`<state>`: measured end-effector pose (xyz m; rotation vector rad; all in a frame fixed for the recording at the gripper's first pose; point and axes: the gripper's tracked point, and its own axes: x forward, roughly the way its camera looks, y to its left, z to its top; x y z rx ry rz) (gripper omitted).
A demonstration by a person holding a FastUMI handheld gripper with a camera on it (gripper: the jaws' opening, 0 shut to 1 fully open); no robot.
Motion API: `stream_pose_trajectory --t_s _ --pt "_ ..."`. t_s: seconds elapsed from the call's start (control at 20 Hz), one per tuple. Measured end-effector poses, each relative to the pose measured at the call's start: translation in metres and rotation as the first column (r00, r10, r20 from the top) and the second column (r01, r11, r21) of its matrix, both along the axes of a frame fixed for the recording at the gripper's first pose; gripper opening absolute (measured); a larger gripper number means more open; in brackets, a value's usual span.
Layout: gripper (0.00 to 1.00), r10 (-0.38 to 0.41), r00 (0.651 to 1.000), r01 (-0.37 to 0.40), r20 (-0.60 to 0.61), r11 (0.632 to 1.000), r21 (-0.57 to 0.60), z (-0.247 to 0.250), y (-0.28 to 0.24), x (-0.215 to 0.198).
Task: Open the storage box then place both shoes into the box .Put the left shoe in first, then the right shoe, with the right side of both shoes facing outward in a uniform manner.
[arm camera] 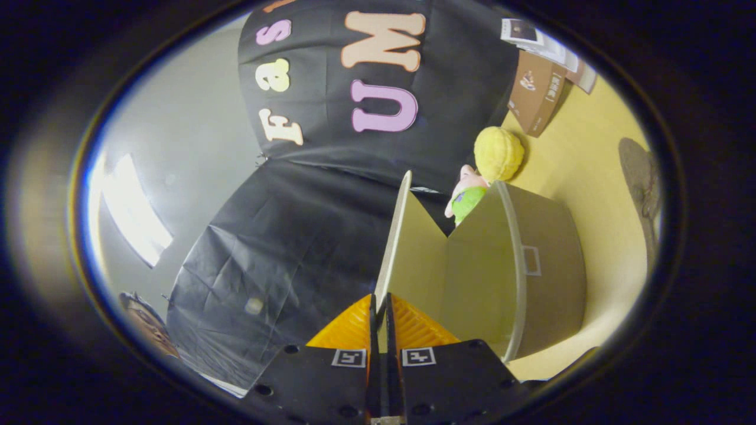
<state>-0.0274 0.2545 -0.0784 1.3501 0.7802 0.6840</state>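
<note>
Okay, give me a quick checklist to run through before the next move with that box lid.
1. Claw grip on the lid: ok, both fingers shut on its edge.
2. Lid lifted off the storage box: ok, raised and swung clear of the opening.
3. Box interior free for the left shoe: cannot tell, only the inner walls near the opening show.
4. Shoes located: cannot tell.
5. Plush toy behind the box clear of the lid's swing: cannot tell, it sits close beyond the lid's far end.

doll (481, 183) behind storage box (543, 277)
</note>
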Motion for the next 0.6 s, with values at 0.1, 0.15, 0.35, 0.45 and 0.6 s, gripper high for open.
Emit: stream_pose_trajectory --t_s 0.1,0.15,0.35,0.45,0.6 --pt "0.09 0.020 0.999 -0.019 0.025 0.999 -0.036 0.015 0.013 0.003" --pt "0.09 0.034 0.999 -0.033 0.037 0.999 -0.042 0.024 0.022 0.005" --pt "0.09 0.080 0.990 -0.064 0.117 0.989 -0.132 0.057 0.055 0.013" --pt "0.09 0.108 0.982 -0.082 0.156 0.983 -0.163 0.069 0.076 0.013" --pt "0.09 0.157 0.969 -0.116 0.189 0.970 -0.214 0.077 0.108 0.012"
